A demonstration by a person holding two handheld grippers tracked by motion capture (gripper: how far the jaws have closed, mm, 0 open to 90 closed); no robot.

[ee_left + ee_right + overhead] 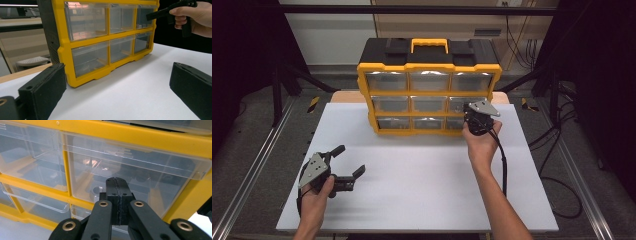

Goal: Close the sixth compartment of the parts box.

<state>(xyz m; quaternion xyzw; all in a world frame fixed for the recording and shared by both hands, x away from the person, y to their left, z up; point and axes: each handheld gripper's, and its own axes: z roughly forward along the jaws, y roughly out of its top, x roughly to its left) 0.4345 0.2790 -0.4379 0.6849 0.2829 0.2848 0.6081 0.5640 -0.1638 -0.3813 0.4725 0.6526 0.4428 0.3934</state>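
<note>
Drawers of clear plastic fill the yellow-and-black organiser box [429, 95] at the white table's [422, 185] far edge. Right gripper [116, 185], jaws pressed together, faces the middle-right drawer [130, 173] holding small parts; left gripper [347, 162] rests spread.

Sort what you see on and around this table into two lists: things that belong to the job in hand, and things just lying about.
Belongs to the job:
- yellow drawer cabinet
- its middle right drawer
- right hand-held gripper, jaws shut, up against that drawer
- left hand-held gripper, jaws open, waiting over the table

Just lying about:
- white table
- loose cables on the floor
</note>
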